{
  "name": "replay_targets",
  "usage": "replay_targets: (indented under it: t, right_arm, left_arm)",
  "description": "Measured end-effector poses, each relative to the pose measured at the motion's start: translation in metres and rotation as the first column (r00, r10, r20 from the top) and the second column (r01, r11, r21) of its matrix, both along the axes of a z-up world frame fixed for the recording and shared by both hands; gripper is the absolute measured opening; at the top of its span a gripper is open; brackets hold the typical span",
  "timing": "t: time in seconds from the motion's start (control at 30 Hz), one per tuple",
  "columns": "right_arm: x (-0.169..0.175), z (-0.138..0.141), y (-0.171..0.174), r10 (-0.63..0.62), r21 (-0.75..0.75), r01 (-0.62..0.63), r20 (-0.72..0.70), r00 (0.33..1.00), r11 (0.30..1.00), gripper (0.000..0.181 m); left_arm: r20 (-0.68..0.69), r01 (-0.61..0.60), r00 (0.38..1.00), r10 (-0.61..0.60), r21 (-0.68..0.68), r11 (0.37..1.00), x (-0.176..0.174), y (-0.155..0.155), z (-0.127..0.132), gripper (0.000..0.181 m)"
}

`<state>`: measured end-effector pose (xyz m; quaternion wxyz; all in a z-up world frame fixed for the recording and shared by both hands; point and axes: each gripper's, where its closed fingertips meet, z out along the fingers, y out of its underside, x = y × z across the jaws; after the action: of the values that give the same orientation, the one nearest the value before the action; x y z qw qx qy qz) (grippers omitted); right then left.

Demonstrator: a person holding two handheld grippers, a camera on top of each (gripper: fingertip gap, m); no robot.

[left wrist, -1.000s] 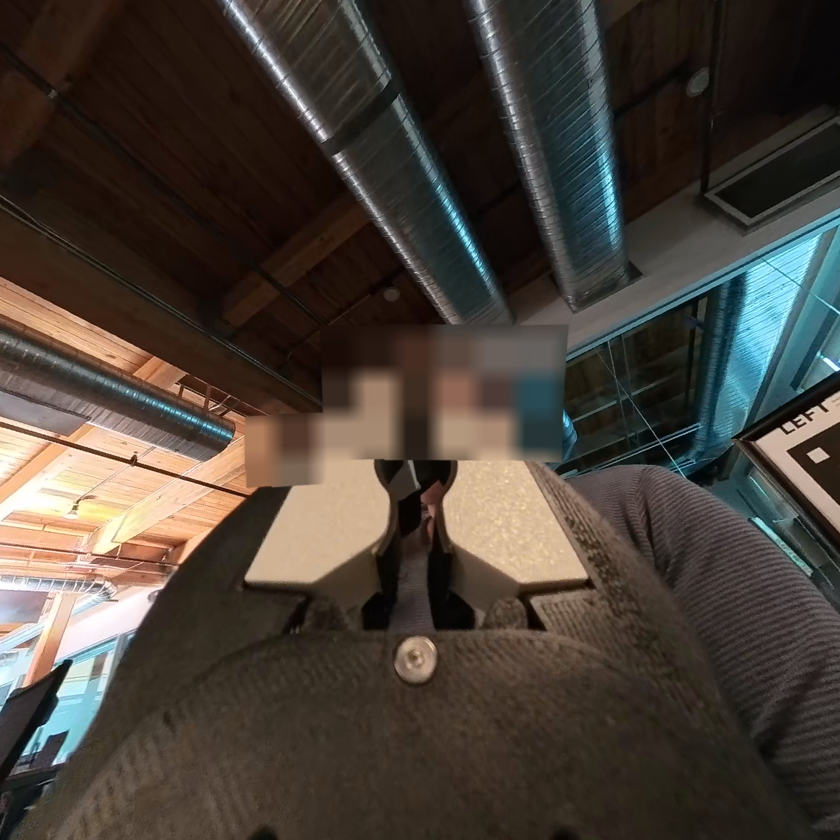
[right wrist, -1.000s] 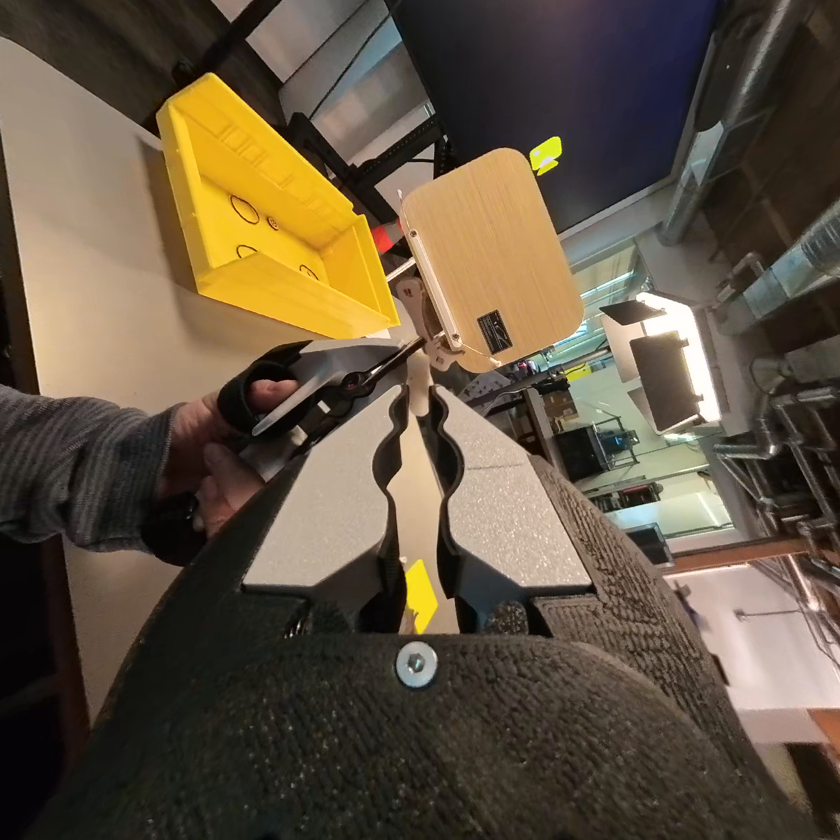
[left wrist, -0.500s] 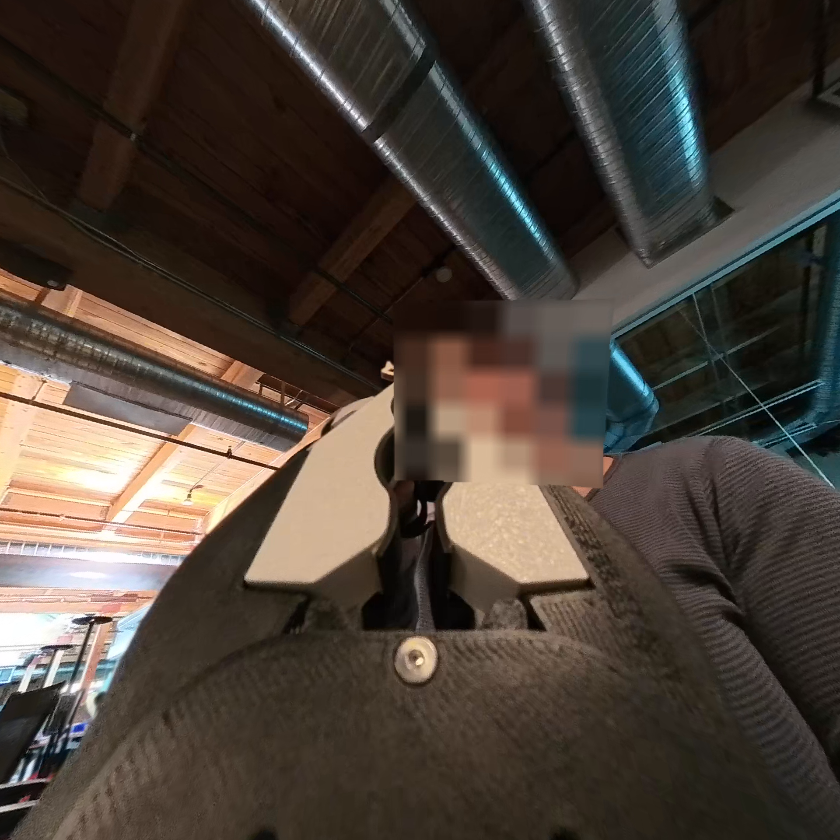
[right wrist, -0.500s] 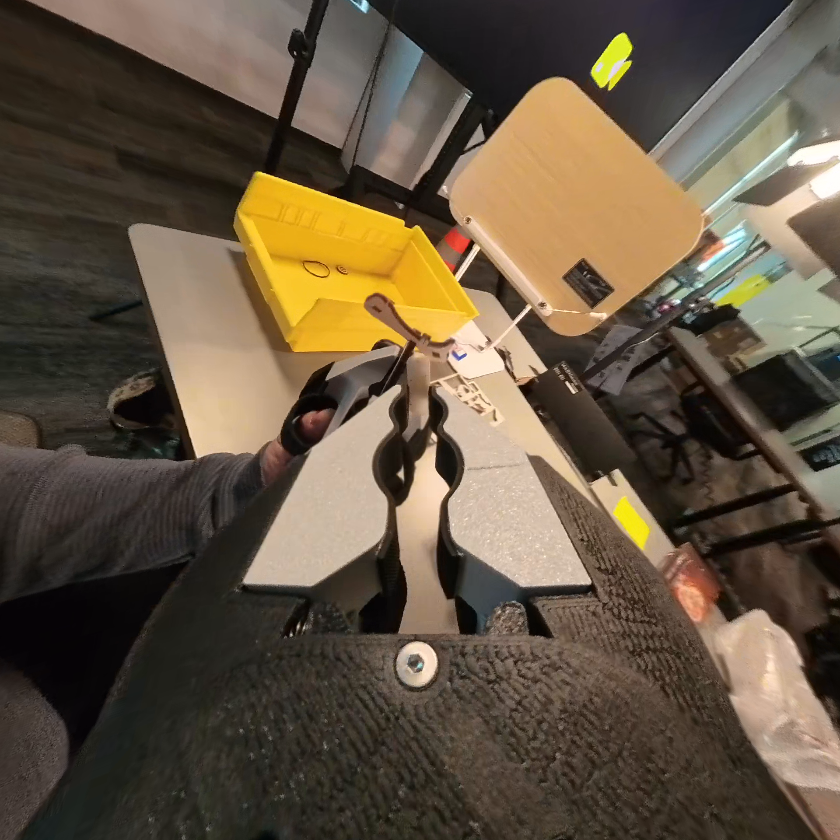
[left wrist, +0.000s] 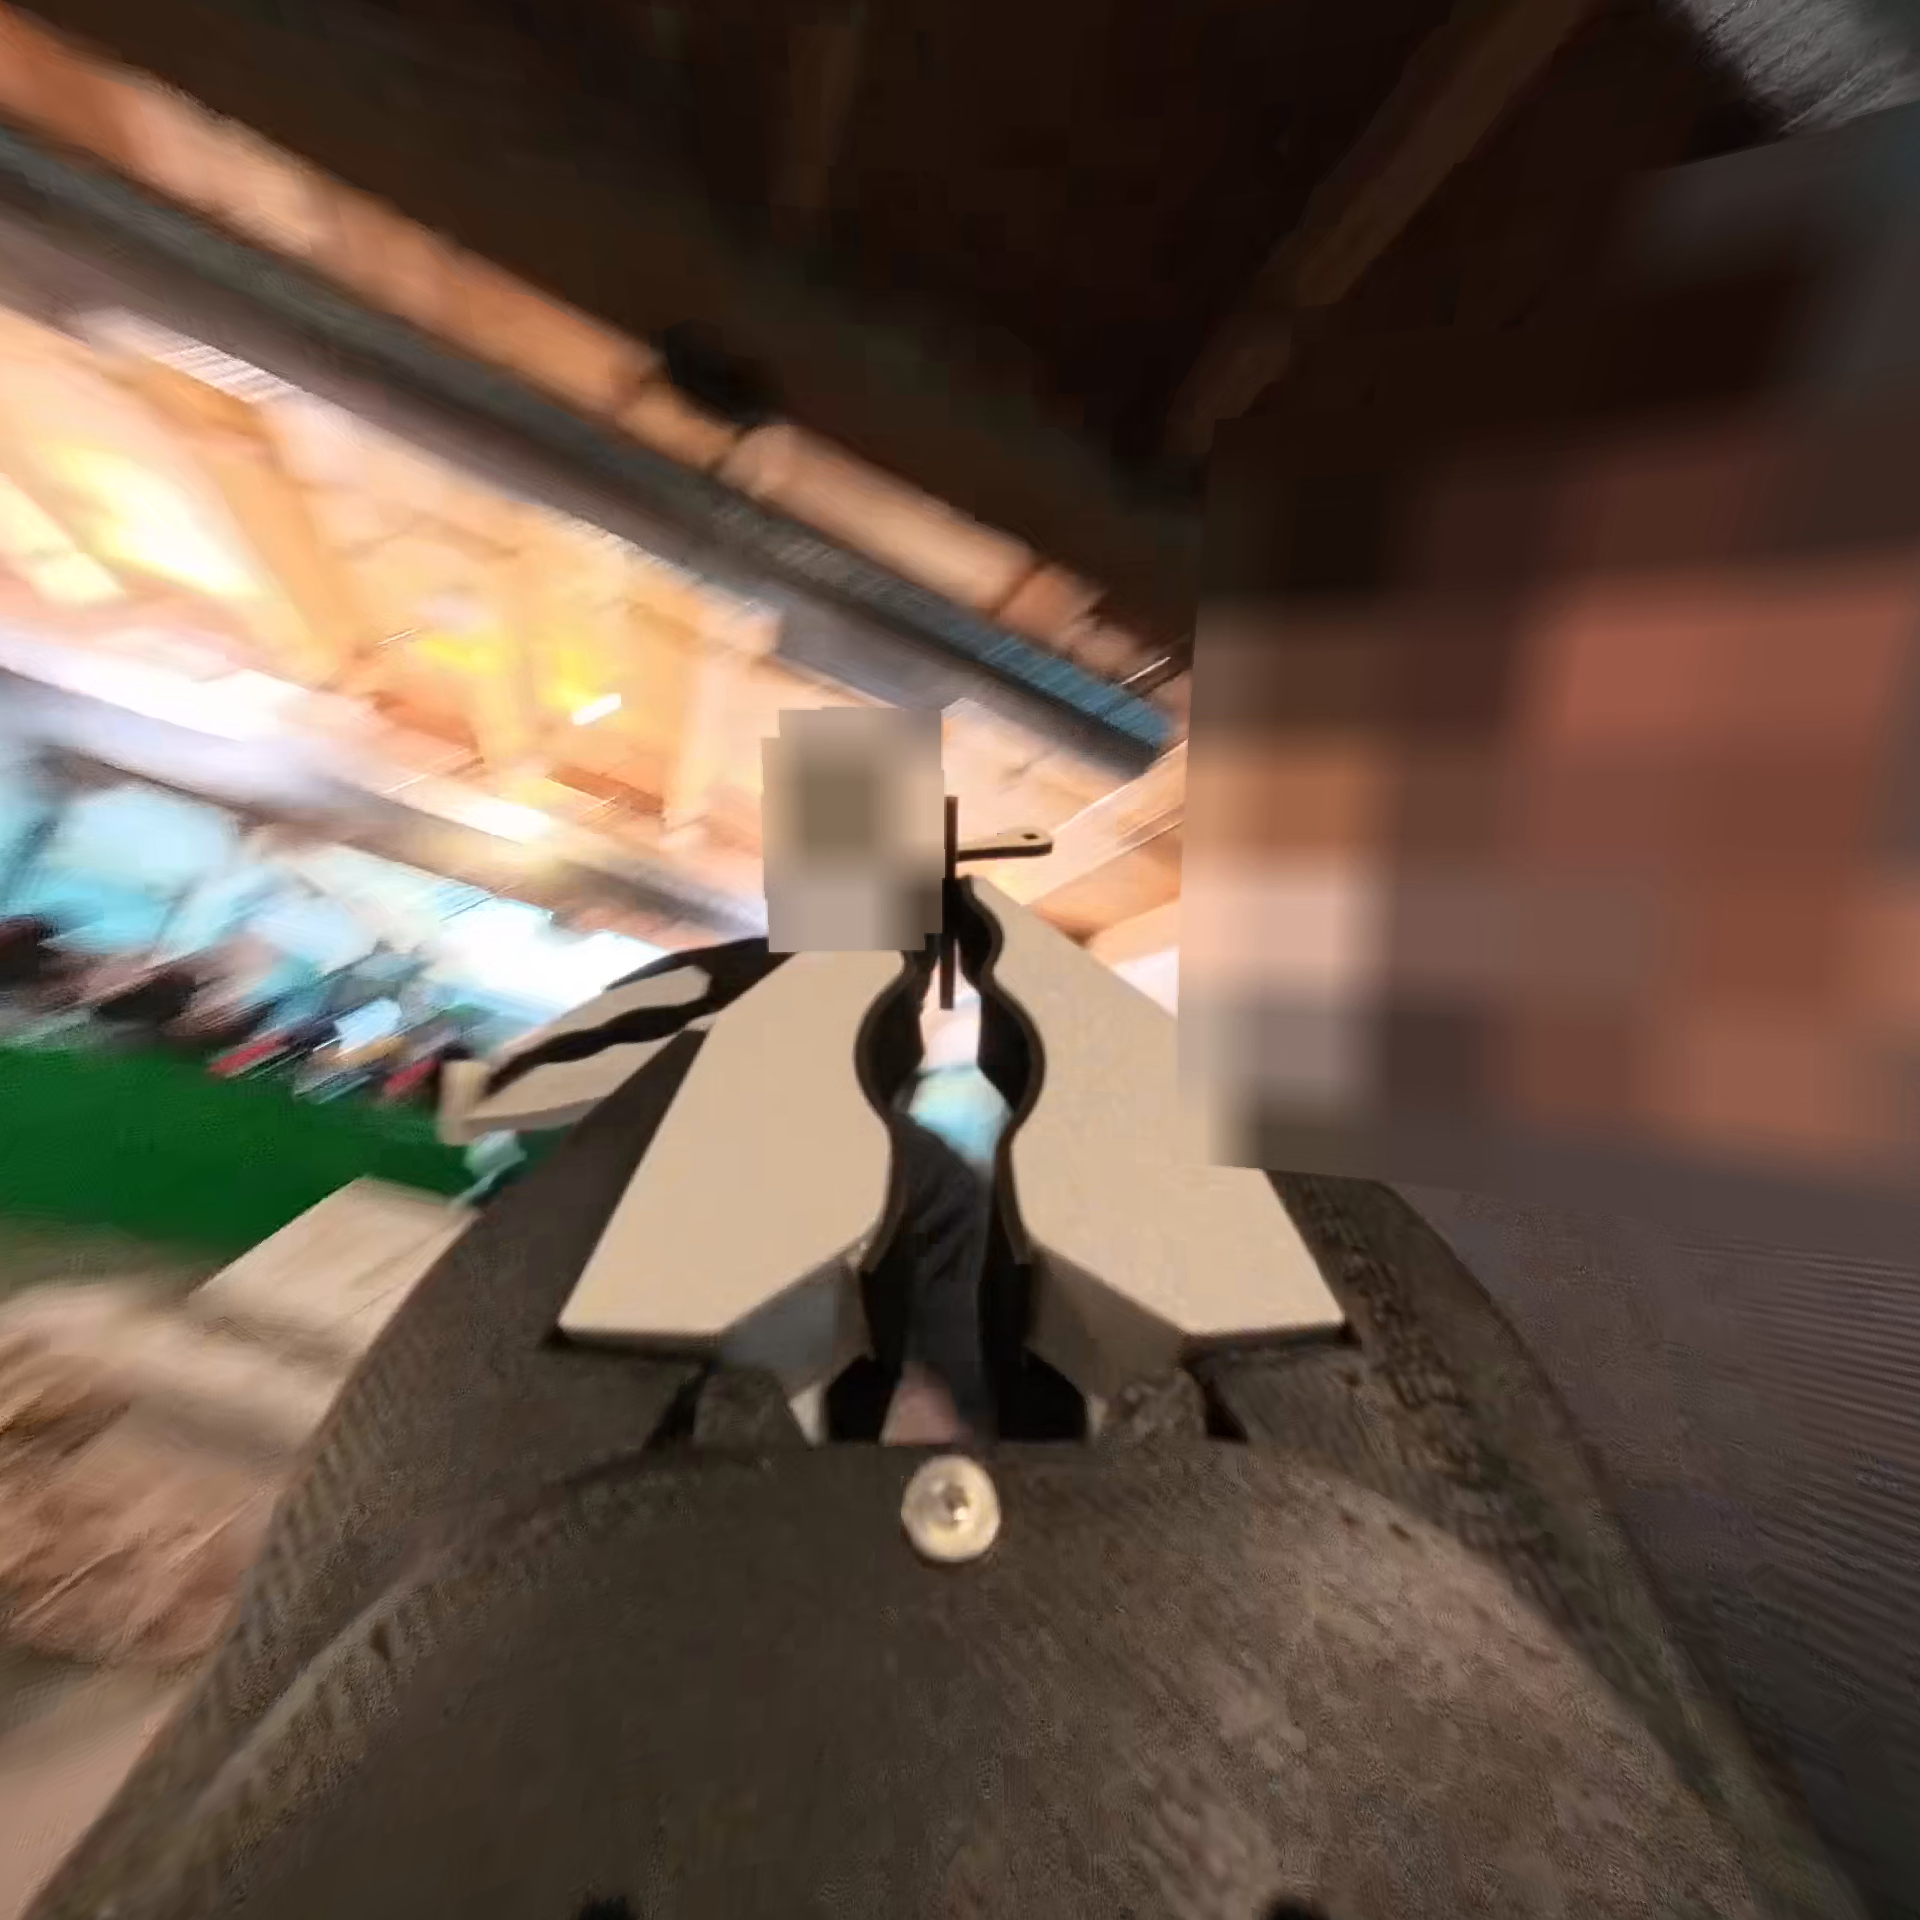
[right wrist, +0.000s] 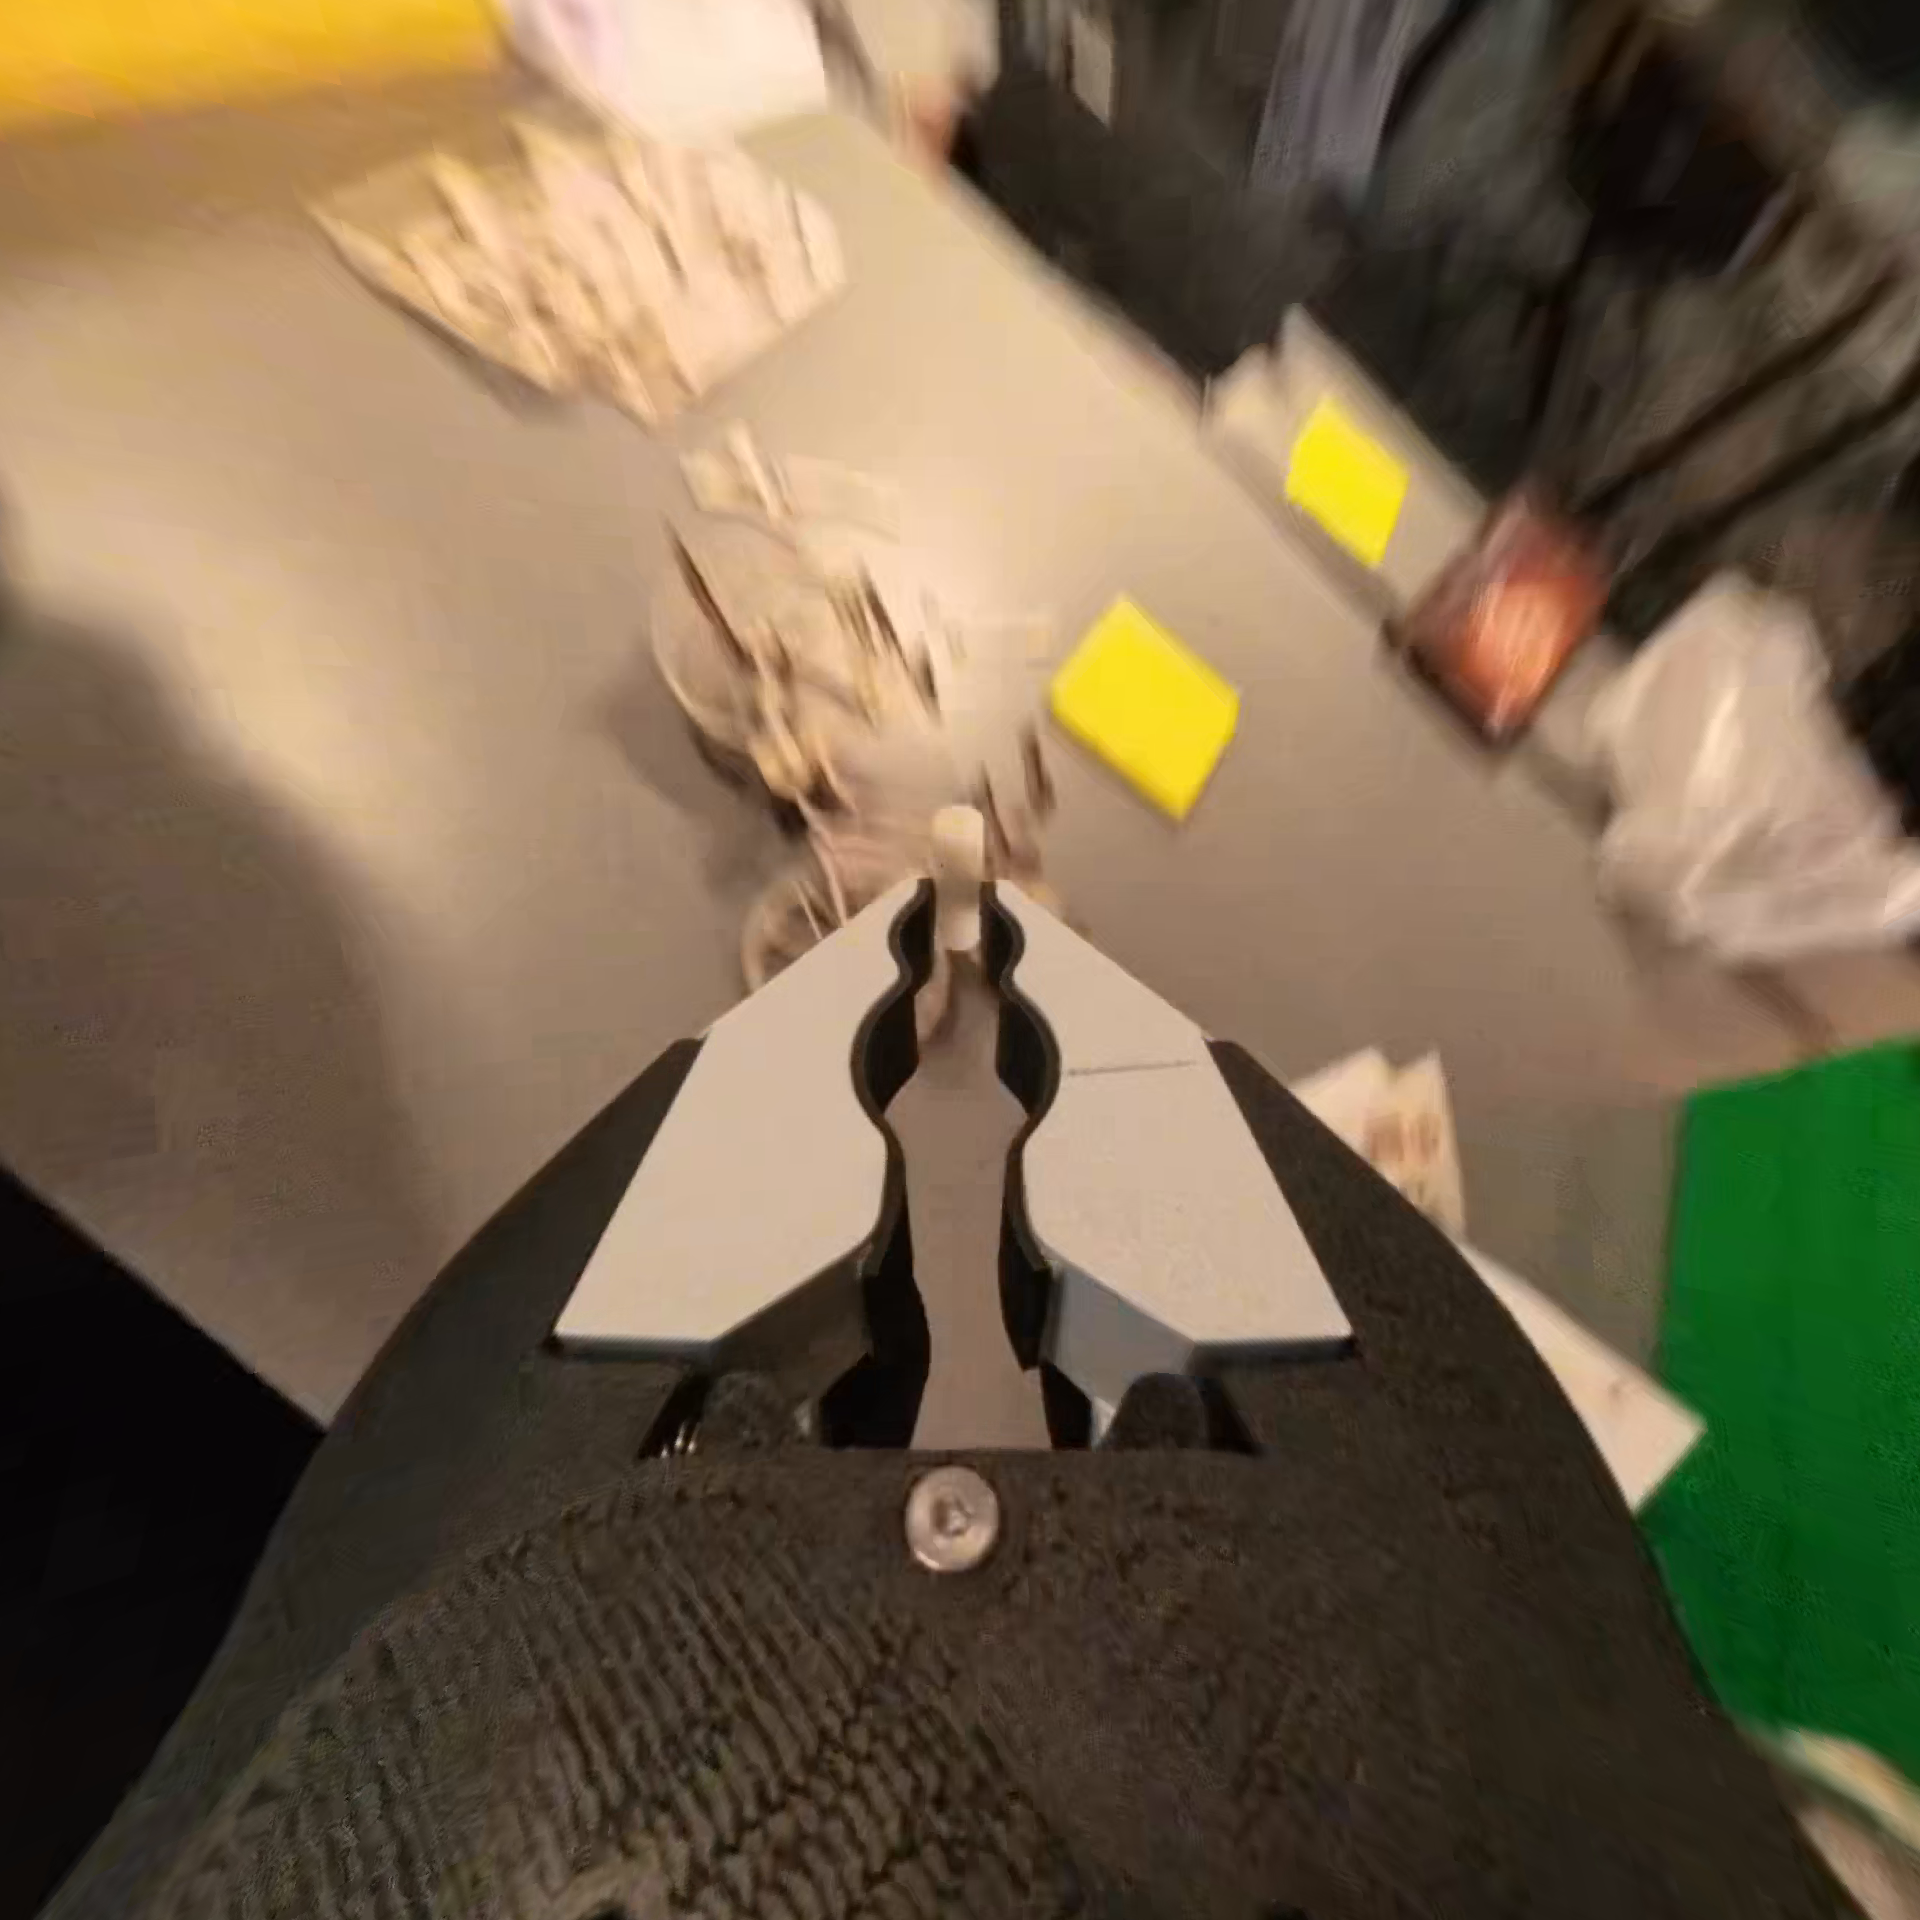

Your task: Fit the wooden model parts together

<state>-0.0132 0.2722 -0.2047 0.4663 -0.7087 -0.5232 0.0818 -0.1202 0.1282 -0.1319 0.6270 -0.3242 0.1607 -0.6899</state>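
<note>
Pinching a thin dark wooden piece point(left wrist: 949, 914) edge-on at its very tips, the left gripper point(left wrist: 951, 925) points up toward a blurred timber ceiling point(left wrist: 436, 582); a small flat arm of that piece, with a hole at its end, juts out just above the tips toward the mosaic patch. Well off to the side of the left gripper, the other tool's grey fingers point(left wrist: 582, 1049) show, smeared by motion. In the right wrist view the right gripper point(right wrist: 956, 914) is clamped on a pale wooden peg point(right wrist: 956, 883) that stands out past its tips. Beyond the peg lies a blurred cluster of loose model parts point(right wrist: 810, 675) on the grey table point(right wrist: 364, 623), with a punched parts sheet point(right wrist: 582, 260) farther off and a yellow tag point(right wrist: 1143, 707) beside the cluster. Both views are heavily smeared, so both tools seem to be swinging fast. The risk, as I judge it, is that such shallow tip-holds let the thin piece twist or the peg slip, spoiling the alignment when peg meets hole.
</note>
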Motion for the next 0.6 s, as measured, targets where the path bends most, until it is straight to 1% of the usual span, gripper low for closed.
replay_targets:
  t: [0.03,0.1,0.17,0.23,0.3,0.33,0.37,0.4,0.43,0.47,0.5,0.53,0.57,0.6]
  right_arm:
    - [0.021,-0.029,0.022,-0.049,-0.074,0.054,0.068,0.996,0.996,0.006]
    - [0.046,-0.073,0.052,-0.079,-0.180,0.106,0.153,0.985,0.978,0.006]
    - [0.059,-0.103,0.068,-0.074,-0.243,0.132,0.234,0.969,0.961,0.006]
    - [0.063,-0.121,0.076,-0.050,-0.295,0.139,0.289,0.956,0.945,0.006]
    - [0.064,-0.134,0.079,-0.019,-0.350,0.141,0.329,0.944,0.926,0.006]
    - [0.063,-0.139,0.080,-0.006,-0.382,0.138,0.326,0.945,0.914,0.009]
    - [0.058,-0.139,0.081,0.003,-0.411,0.120,0.287,0.958,0.904,0.021]
    - [0.056,-0.139,0.081,0.008,-0.438,0.111,0.262,0.965,0.892,0.027]
    - [0.057,-0.138,0.083,0.007,-0.445,0.107,0.247,0.969,0.889,0.038]
    - [0.058,-0.133,0.086,0.005,-0.420,0.092,0.224,0.975,0.903,0.048]
    - [0.056,-0.123,0.088,0.022,-0.360,0.044,0.177,0.984,0.932,0.054]
    - [0.051,-0.106,0.087,0.058,-0.268,-0.029,0.101,0.993,0.963,0.054]
    - [0.042,-0.085,0.080,0.123,-0.159,-0.122,-0.003,0.992,0.980,0.053]
    - [0.031,-0.063,0.062,0.224,-0.058,-0.233,-0.125,0.966,0.971,0.051]
  left_arm:
    - [-0.103,-0.097,0.990,0.091,-0.052,0.994,0.002,0.013,-0.013,0.001]
    - [-0.283,-0.279,0.930,0.235,-0.123,0.953,0.000,0.038,-0.039,0.000]
    - [-0.426,-0.402,0.848,0.315,-0.128,0.907,-0.002,0.052,-0.060,0.001]
    - [-0.540,-0.497,0.751,0.381,-0.083,0.864,-0.002,0.060,-0.075,0.000]
    - [-0.603,-0.544,0.678,0.420,-0.027,0.839,0.001,0.063,-0.082,0.000]
    - [-0.626,-0.557,0.648,0.434,0.000,0.830,0.004,0.064,-0.085,0.000]
    - [-0.646,-0.565,0.621,0.445,0.025,0.825,0.007,0.064,-0.088,0.000]
    - [-0.659,-0.571,0.597,0.457,0.051,0.820,0.009,0.064,-0.091,0.000]
    - [-0.667,-0.576,0.577,0.473,0.078,0.814,0.011,0.064,-0.093,0.000]
    - [-0.671,-0.584,0.555,0.492,0.106,0.805,0.012,0.064,-0.093,0.000]
    - [-0.672,-0.596,0.533,0.514,0.132,0.792,0.011,0.064,-0.092,0.000]
    - [-0.663,-0.607,0.517,0.541,0.162,0.778,0.010,0.063,-0.090,0.000]
    - [-0.649,-0.613,0.515,0.560,0.179,0.770,0.009,0.061,-0.087,0.000]
    - [-0.629,-0.597,0.534,0.564,0.192,0.779,0.011,0.057,-0.083,0.000]
